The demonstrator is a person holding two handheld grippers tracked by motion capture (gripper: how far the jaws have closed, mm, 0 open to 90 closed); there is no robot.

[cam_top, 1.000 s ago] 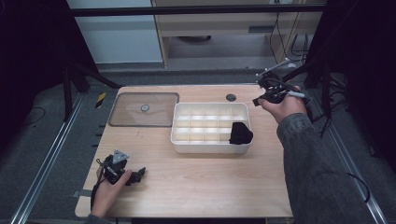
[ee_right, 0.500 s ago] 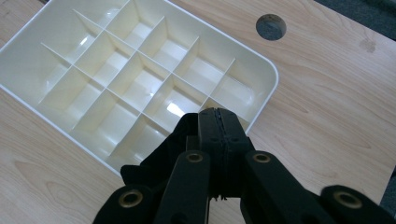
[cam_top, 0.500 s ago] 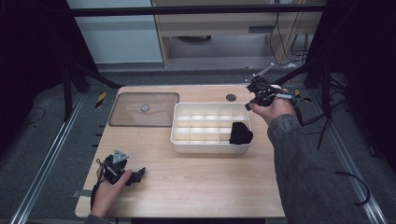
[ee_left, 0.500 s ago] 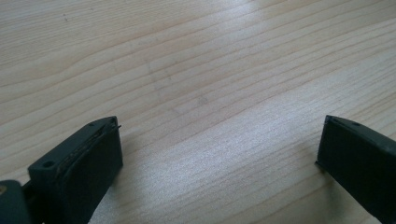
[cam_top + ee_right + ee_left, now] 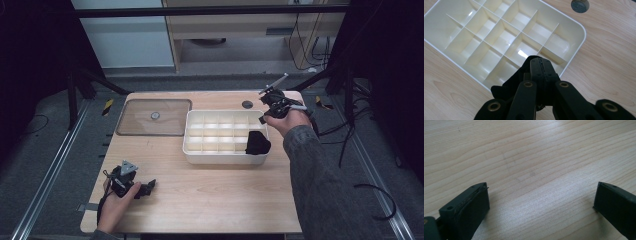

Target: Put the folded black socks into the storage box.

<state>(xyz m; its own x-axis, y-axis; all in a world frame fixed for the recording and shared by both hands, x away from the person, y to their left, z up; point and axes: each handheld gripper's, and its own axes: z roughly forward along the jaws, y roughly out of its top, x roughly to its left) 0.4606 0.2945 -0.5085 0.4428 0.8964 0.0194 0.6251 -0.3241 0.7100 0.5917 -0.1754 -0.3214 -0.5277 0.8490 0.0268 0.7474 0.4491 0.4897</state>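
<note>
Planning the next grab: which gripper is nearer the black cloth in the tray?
Right. The right gripper hovers just beyond the black cloth; the left gripper rests far off at the table's near-left corner.

A clear, brownish rectangular plastic lid point(image 5: 154, 117) with a small round knob at its middle lies flat near the far left corner of the light wooden surface point(image 5: 210, 195). A small dark round disc point(image 5: 247, 104) sits flush in the surface close to its far edge, toward the right; in the right gripper view the same grey disc point(image 5: 580, 5) shows on the wood grain. Off the surface's far left corner, a short yellow-and-black striped strip point(image 5: 107, 107) lies on the grey floor point(image 5: 50, 150). Metal rails point(image 5: 47, 185) run along the floor beside the surface's left edge. Black cables point(image 5: 370, 200) trail across the floor past the right edge.
</note>
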